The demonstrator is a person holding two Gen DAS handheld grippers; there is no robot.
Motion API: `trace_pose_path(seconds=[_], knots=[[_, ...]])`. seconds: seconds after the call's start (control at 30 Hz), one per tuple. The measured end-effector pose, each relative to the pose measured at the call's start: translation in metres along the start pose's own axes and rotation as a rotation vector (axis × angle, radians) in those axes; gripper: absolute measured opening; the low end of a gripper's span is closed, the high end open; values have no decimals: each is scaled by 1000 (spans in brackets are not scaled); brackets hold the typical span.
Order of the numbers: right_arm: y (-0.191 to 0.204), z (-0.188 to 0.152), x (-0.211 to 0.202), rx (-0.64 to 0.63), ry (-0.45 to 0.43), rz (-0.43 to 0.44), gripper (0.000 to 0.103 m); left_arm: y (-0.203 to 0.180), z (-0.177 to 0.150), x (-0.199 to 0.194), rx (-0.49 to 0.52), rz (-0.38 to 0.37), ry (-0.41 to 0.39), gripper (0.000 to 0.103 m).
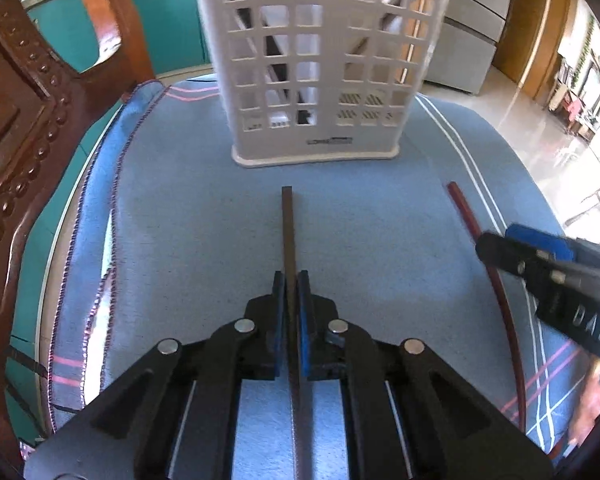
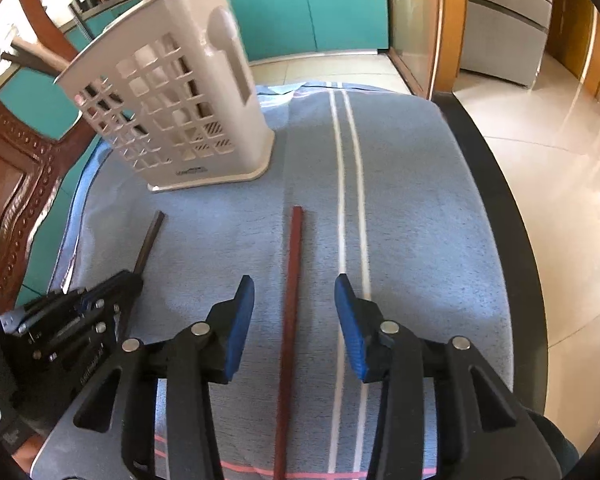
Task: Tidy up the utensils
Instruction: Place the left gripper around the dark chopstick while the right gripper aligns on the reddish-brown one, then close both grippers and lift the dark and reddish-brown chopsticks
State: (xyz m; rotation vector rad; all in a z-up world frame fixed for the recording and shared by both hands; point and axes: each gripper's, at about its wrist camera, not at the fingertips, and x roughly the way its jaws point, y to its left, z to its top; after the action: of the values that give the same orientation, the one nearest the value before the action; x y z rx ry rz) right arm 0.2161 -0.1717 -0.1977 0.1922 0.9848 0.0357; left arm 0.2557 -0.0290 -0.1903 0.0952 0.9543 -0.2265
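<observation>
Nearest in the left wrist view, the left gripper [image 1: 291,292] has its jaws pressed together on a dark brown chopstick [image 1: 287,224], a thin, square-edged stick that runs straight forward between the blue pads and out beyond them, its blunt far end over the cloth. In the right wrist view the same chopstick [image 2: 150,242] sticks out of the left gripper [image 2: 134,276] at the left edge.

The right gripper [image 2: 295,300] hangs with its jaws partly apart, and no pad touches anything. Between them, lying flat on the cloth, is a reddish-brown chopstick [image 2: 290,300], long, slim and square in section, running away from the camera beside two white stripes. From the left wrist view it shows as a curved red line [image 1: 466,212] passing under the right gripper [image 1: 490,248].

Both chopsticks are over a blue towel [image 2: 420,220] with white and pink stripes, which covers the counter [image 2: 496,200], dark at its bare edge.

Further off stands a white plastic utensil holder [image 1: 320,148] with a grid of square holes, upright on the towel; dark utensil handles show through its openings. A carved wooden chair [image 1: 28,128] is at the left, teal cabinets behind.
</observation>
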Motion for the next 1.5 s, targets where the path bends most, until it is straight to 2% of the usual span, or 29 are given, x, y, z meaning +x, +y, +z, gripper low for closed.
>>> trace_pose_path(seconds=[0.2, 0.4, 0.57, 0.83, 1.1, 1.3, 1.37, 1.4, 1.43, 1.47, 1.5], knots=[[19, -1, 14, -85, 33, -36, 42, 0, 3, 0, -3, 25, -6, 22], [29, -1, 20, -140, 20, -82, 43, 7, 12, 10, -8, 41, -11, 35], [32, -2, 22, -165, 7, -108, 44, 9, 14, 12, -8, 51, -15, 40], [33, -6, 22, -166, -7, -110, 45, 10, 14, 13, -10, 50, -14, 42], [32, -4, 27, -165, -19, -118, 47, 13, 14, 15, -13, 57, -16, 49], [35, -4, 28, -170, -24, -124, 47, 14, 14, 14, -21, 50, -13, 48], [35, -3, 28, -165, -20, -116, 45, 15, 14, 14, -30, 29, -11, 40], [33, -3, 28, -158, -19, -107, 39, 14, 14, 14, -23, 25, -12, 37], [32, -2, 27, -149, -18, -100, 30, 13, 14, 13, -18, 19, -13, 26], [31, -1, 27, -145, -16, -94, 26, 11, 14, 13, -14, 10, -15, 15], [30, 0, 27, -141, -13, -86, 16, 10, 14, 14, -12, 6, -15, 12]])
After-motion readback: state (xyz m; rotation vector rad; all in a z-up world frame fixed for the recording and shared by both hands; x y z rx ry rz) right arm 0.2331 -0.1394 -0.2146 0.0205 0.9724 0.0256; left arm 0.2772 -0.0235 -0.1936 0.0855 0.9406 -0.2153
